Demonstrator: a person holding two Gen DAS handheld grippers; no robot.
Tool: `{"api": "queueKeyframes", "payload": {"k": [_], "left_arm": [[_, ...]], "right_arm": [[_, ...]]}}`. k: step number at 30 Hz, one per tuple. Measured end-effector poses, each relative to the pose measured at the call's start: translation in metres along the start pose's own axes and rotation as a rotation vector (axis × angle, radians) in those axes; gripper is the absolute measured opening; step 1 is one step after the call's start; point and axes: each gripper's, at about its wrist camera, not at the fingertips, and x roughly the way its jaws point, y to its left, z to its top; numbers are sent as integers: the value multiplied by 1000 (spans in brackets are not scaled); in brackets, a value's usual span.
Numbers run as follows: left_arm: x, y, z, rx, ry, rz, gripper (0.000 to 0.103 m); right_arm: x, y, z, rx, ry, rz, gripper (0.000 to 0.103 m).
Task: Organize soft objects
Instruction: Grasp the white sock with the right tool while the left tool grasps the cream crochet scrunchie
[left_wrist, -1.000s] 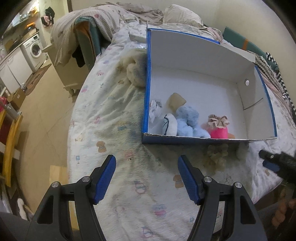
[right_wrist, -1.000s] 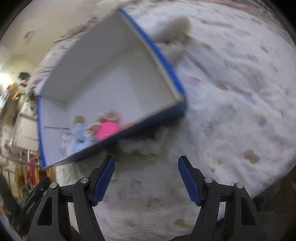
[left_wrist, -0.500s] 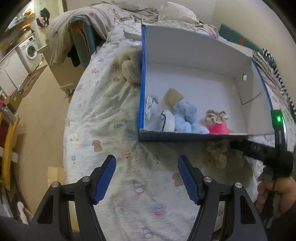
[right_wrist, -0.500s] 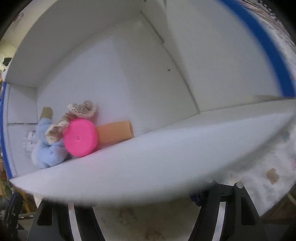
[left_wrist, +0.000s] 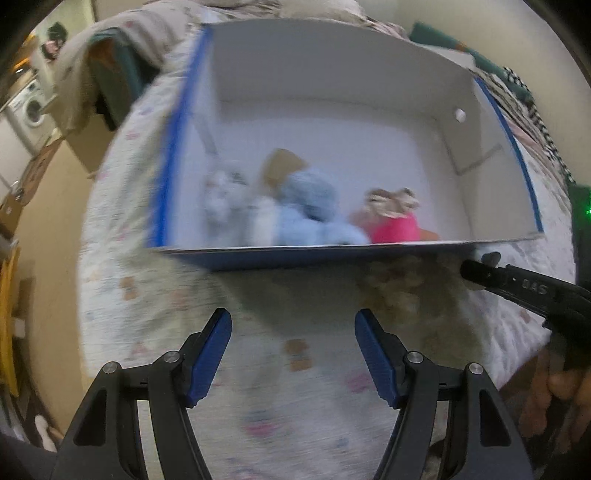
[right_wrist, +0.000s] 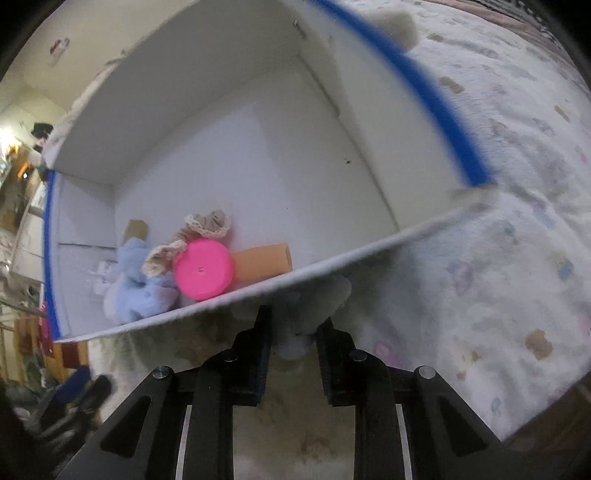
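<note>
While closing on fluffy toy (right_wrist: 314, 310), right gripper (right_wrist: 293, 332) against box rim (right_wrist: 332, 262).

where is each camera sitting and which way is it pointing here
Left wrist: rides the left hand-held gripper, angled down over the patterned bedspread at the blue-edged white cardboard box; its open blue pads, the right hand-held gripper and a hand show.
Right wrist: rides the right hand-held gripper, low at the box's near wall, jaws closing on a pale fluffy toy.
Shared: the box, the pink round toy, the light blue plush.
</note>
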Motion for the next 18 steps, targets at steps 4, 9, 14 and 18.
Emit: {"api": "queueKeyframes", "payload": {"k": [4, 9, 14, 18], "left_arm": [[14, -36, 3, 58, 11, -33, 66], [38, -78, 8, 132, 44, -60, 66], [68, -91, 12, 190, 65, -13, 66], [90, -78, 18, 148, 100, -39, 23]], "right_arm": [[-20, -9, -9, 37, -25, 20, 25], [-40, -18, -7, 67, -62, 26, 25], [-34, -14, -7, 22, -57, -8, 25], [-23, -6, -8, 11, -34, -8, 25]]}}
